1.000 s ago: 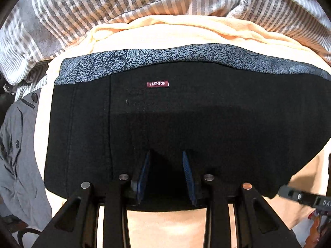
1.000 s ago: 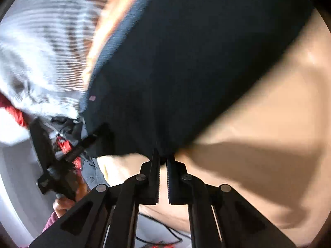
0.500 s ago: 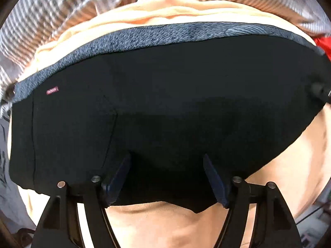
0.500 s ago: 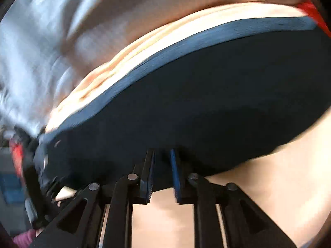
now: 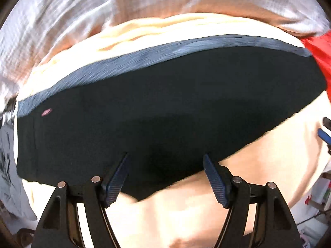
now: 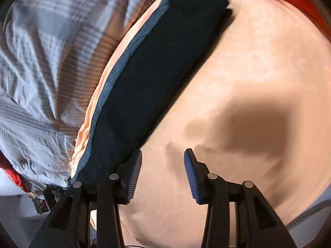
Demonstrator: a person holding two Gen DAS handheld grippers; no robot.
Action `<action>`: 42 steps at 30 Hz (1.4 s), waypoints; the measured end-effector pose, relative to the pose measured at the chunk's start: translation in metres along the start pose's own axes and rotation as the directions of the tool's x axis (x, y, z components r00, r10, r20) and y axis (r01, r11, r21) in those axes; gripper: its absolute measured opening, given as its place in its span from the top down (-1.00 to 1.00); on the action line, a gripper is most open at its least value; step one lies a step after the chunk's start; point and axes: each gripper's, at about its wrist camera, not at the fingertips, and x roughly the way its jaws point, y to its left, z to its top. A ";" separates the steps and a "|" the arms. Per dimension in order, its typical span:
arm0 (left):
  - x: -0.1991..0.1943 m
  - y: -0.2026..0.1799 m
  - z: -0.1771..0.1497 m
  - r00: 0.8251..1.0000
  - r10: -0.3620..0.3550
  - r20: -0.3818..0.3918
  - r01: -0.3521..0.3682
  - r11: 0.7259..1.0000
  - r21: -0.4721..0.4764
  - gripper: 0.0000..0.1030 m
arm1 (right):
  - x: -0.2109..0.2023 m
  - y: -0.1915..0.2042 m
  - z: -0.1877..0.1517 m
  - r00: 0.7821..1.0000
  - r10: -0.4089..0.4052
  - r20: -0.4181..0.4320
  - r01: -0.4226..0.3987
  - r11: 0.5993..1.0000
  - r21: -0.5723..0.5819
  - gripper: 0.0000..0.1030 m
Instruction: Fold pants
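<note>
The black pants (image 5: 165, 107) lie folded flat on a peach sheet (image 5: 258, 165), with a blue-grey patterned waistband (image 5: 144, 60) along the far edge and a small red label (image 5: 46, 112) at the left. My left gripper (image 5: 165, 165) is open and empty, its jaws wide apart over the near edge of the pants. In the right wrist view the pants (image 6: 157, 72) run as a dark strip up the left. My right gripper (image 6: 163, 161) is open and empty, beside the pants' near end, over the bare sheet (image 6: 248, 82).
A grey striped blanket (image 5: 62, 20) is bunched behind the pants; it also shows in the right wrist view (image 6: 51, 51). A red cloth (image 5: 318, 49) lies at the far right. Grey clothing (image 5: 8, 165) sits at the left edge.
My right gripper let go of the pants' edge and opened, drawing off to the side. My left gripper opened wider and stays over the near edge. The pants now lie flat.
</note>
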 end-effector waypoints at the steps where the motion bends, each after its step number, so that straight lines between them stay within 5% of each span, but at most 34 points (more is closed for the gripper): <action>1: -0.003 -0.014 0.005 1.000 -0.003 0.009 0.003 1.000 0.016 -0.43 | -0.004 -0.004 0.006 1.000 0.011 0.011 -0.011 1.000 0.002 -0.03; 11: 0.002 -0.115 0.062 0.998 0.013 0.064 -0.015 0.999 0.029 -0.43 | -0.019 -0.030 0.081 0.988 0.122 0.100 -0.123 0.992 0.009 -0.11; 17: 0.021 -0.125 0.073 0.998 0.052 0.030 -0.052 0.999 -0.015 -0.53 | -0.029 -0.053 0.133 0.982 0.011 0.188 -0.018 0.999 0.035 -0.01; 20: 0.015 -0.117 0.074 0.999 0.051 0.004 -0.051 0.998 -0.045 -0.56 | -0.051 -0.078 0.134 0.962 0.106 0.251 -0.141 0.982 0.123 -0.01; 25: -0.002 -0.114 0.070 0.998 0.057 0.037 -0.054 0.996 -0.073 -0.56 | -0.026 -0.085 0.106 0.957 0.258 0.130 -0.275 0.952 0.137 -0.01; 29: 0.003 -0.133 0.074 0.998 0.066 0.019 -0.065 0.996 -0.064 -0.56 | 0.001 -0.092 0.094 0.937 0.326 0.123 -0.343 0.925 0.162 0.01; 40: 0.020 -0.133 0.076 0.997 0.069 0.015 -0.069 0.997 -0.043 -0.56 | 0.022 -0.066 0.132 0.910 0.386 0.152 -0.403 0.909 0.103 -0.01; 42: 0.018 -0.139 0.085 0.998 0.064 -0.005 -0.064 0.997 -0.048 -0.45 | 0.028 -0.060 0.136 0.918 0.380 0.116 -0.393 0.912 0.118 0.14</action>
